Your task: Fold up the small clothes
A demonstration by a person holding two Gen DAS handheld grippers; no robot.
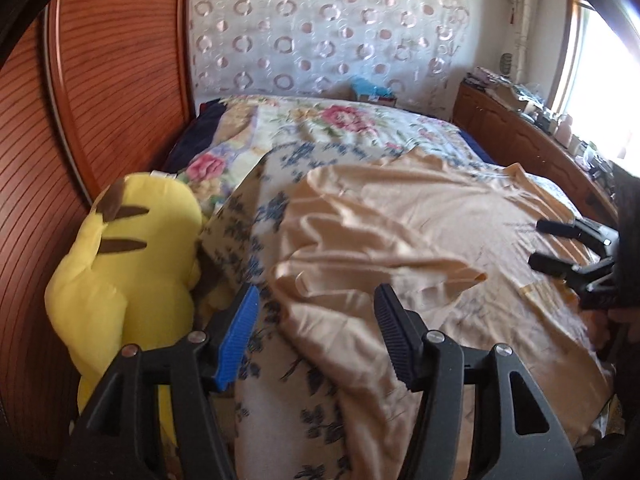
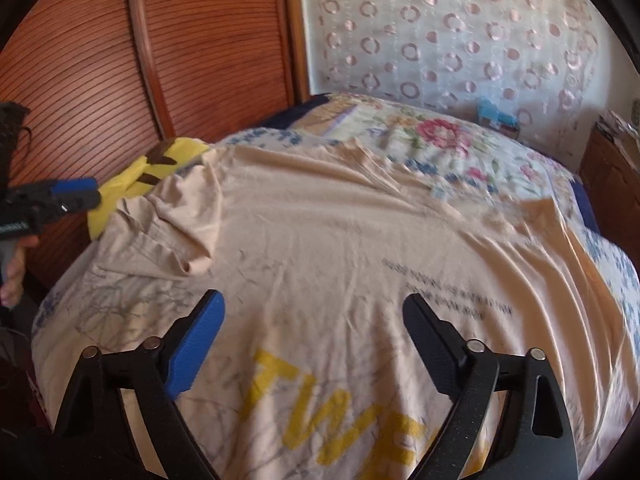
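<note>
A peach T-shirt [image 2: 320, 240] lies spread across a bed [image 1: 352, 128], yellow lettering [image 2: 340, 408] and small dark print facing up. Its left sleeve [image 2: 188, 236] is folded in and bunched; the rest lies mostly flat with soft creases. It rests on a blue-flowered blanket [image 1: 276, 208], which shows bare along the shirt's left and far edges.

The left hand-held gripper [image 1: 316, 320] hovers over the bunched left edge, jaws parted, nothing between them. The right hand-held gripper [image 2: 312, 336] hangs above the printed chest, jaws spread wide, not touching cloth.

A yellow plush toy [image 1: 132, 264] sits wedged between the bed's left side and a slatted wooden door [image 1: 100, 80], leaving little room there. Beyond the shirt, a rose-patterned quilt [image 1: 340, 120] offers open bed surface up to the curtain [image 1: 320, 24]. On the right, a wooden cabinet [image 1: 520, 136] runs close along the bed, its top cluttered with small items too blurred to identify.
</note>
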